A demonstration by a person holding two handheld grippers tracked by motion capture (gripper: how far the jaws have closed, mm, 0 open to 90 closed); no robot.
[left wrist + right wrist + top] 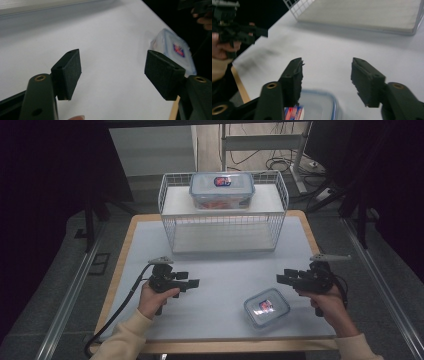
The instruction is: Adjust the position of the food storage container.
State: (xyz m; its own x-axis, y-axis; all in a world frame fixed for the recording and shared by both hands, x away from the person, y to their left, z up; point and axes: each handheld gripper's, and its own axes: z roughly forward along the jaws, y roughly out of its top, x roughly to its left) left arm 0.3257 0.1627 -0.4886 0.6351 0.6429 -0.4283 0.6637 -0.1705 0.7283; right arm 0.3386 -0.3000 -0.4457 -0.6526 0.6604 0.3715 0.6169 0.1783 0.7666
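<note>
A small clear lidded box (266,307) with a blue rim and a red-and-blue label lies on the white table near the front right; it also shows in the left gripper view as the box (175,50) and in the right gripper view as the box (317,107). My right gripper (283,278) hovers just above and right of it, jaws open with nothing between them (325,80). My left gripper (192,283) is held over the table's front left, pointing right, open and empty (112,72). A larger lidded box (221,190) rests on top of the white wire rack (170,215).
The wire rack stands at the back middle of the table, its lower shelf bare. A wooden table edge (117,270) frames the white mat. Cables trail from both grippers. Dark floor and metal rails lie to either side.
</note>
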